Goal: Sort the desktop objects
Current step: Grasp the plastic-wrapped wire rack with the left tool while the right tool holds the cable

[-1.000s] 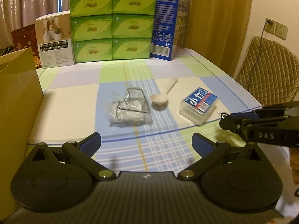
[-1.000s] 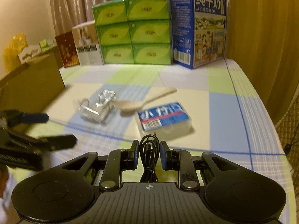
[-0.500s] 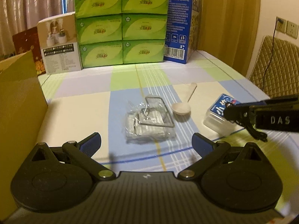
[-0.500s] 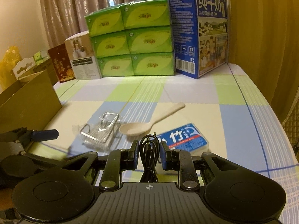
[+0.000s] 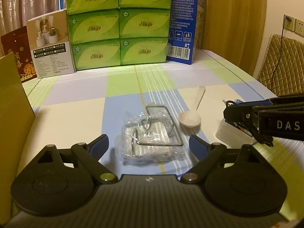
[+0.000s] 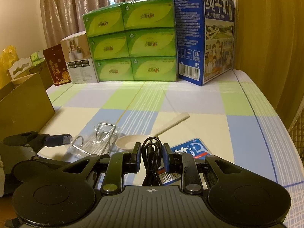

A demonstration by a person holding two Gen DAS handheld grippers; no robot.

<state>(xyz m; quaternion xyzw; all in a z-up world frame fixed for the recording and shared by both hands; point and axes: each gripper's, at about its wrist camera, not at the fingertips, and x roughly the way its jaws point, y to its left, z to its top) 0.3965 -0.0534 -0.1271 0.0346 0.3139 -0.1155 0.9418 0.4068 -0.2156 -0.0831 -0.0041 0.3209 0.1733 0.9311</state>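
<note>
A metal wire rack in a clear plastic bag (image 5: 152, 134) lies on the checked tablecloth, just ahead of my open, empty left gripper (image 5: 149, 145). A cream plastic spoon (image 5: 191, 112) lies to its right. A blue-labelled floss box (image 6: 191, 151) lies further right, partly hidden under my right gripper (image 6: 151, 153), which is shut on a coiled black cable (image 6: 151, 148). The right gripper also shows in the left wrist view (image 5: 241, 117), above the box. The rack (image 6: 98, 140) and spoon (image 6: 136, 138) also show in the right wrist view.
An open cardboard box (image 5: 11, 117) stands at the left edge of the table. Green tissue packs (image 5: 117, 24), a blue milk carton (image 6: 205, 36), a white box (image 5: 51, 45) and a red box (image 5: 17, 57) line the back. A quilted chair (image 5: 283, 66) is to the right.
The left gripper has moved forward toward the bagged rack, staying open. The right gripper, still holding the cable, has moved forward and left, above the floss box.
</note>
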